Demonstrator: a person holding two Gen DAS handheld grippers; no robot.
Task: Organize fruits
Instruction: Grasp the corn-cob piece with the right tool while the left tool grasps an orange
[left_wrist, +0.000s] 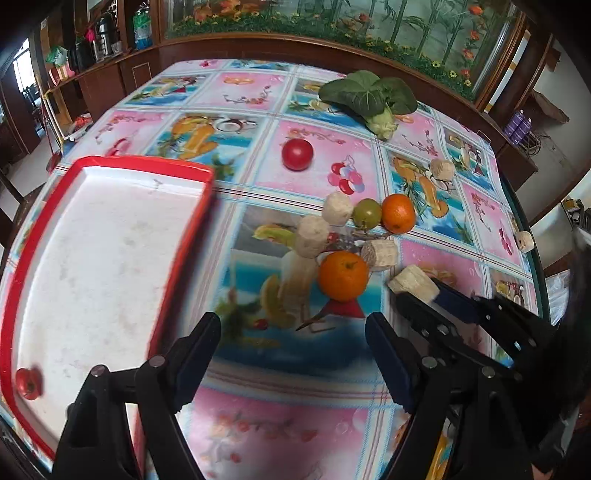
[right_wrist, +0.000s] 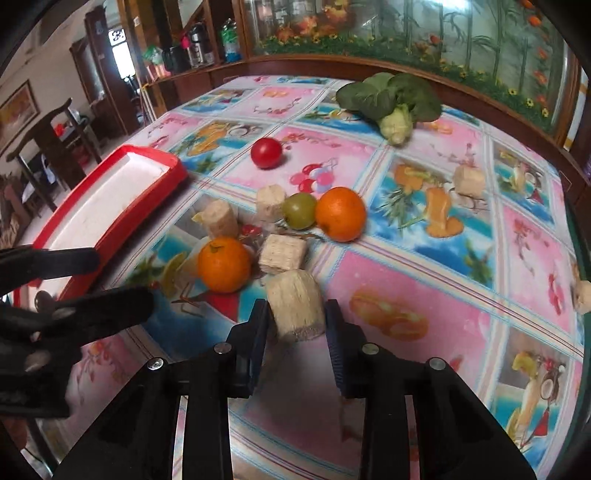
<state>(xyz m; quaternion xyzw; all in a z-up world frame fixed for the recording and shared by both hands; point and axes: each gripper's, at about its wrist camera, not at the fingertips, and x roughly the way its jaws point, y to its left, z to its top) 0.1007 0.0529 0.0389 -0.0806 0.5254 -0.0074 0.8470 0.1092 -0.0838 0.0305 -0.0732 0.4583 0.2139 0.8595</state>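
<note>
A red-rimmed white tray (left_wrist: 110, 236) lies at the left, with one small red fruit (left_wrist: 28, 383) in its near corner. On the tablecloth lie a near orange (left_wrist: 343, 275), a far orange (left_wrist: 398, 213), a green fruit (left_wrist: 366, 213), a red tomato (left_wrist: 297, 154) and several pale sugarcane chunks. My left gripper (left_wrist: 293, 332) is open and empty, in front of the near orange. My right gripper (right_wrist: 296, 317) is shut on a sugarcane chunk (right_wrist: 295, 308), just right of the near orange (right_wrist: 224, 264); it also shows in the left wrist view (left_wrist: 436, 299).
A leafy green vegetable (left_wrist: 369, 96) lies at the table's far side. More sugarcane chunks sit at the right (left_wrist: 442, 170) and by the right edge (left_wrist: 524, 241). A wooden cabinet with painted glass stands behind the table. A chair (right_wrist: 55, 144) stands at the left.
</note>
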